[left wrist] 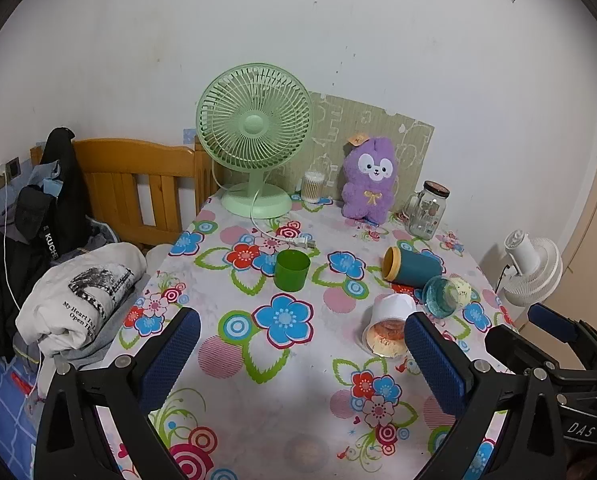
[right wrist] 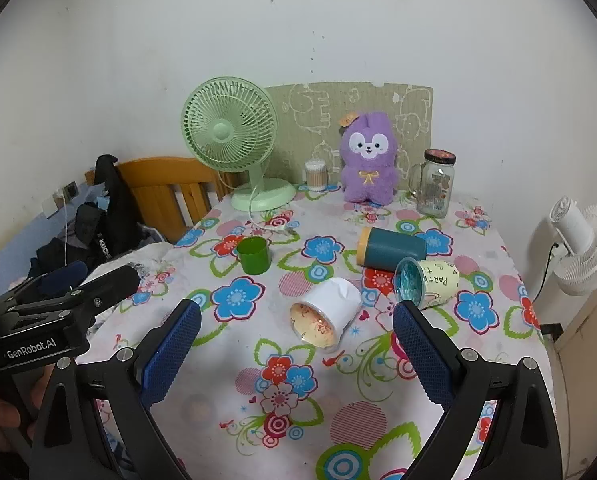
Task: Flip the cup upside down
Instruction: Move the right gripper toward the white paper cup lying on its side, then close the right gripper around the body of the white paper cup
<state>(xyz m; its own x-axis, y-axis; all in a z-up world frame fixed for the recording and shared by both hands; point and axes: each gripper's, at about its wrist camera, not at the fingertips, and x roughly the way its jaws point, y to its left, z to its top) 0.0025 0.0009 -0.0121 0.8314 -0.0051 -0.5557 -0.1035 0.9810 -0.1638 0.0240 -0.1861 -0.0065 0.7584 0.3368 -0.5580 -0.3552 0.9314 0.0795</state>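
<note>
A green cup (left wrist: 292, 269) stands upright, mouth up, on the floral tablecloth (left wrist: 258, 400); it also shows in the right wrist view (right wrist: 253, 255). A white cup (right wrist: 326, 312) lies on its side, mouth toward me; it also shows in the left wrist view (left wrist: 387, 325). A teal cup with a yellow rim (right wrist: 390, 248) and a pale "PARTY" paper cup (right wrist: 428, 282) lie on their sides too. My left gripper (left wrist: 302, 348) is open and empty, above the table's near part. My right gripper (right wrist: 296, 344) is open and empty, just short of the white cup.
A green desk fan (left wrist: 254, 136), a purple plush (left wrist: 368, 180), a cotton-swab jar (left wrist: 313, 187) and a glass mug jar (left wrist: 428, 210) stand at the back. The fan's cord and plug (left wrist: 298, 242) lie behind the green cup. A bed with clothes (left wrist: 58, 260) is left, a white fan (right wrist: 582, 248) right.
</note>
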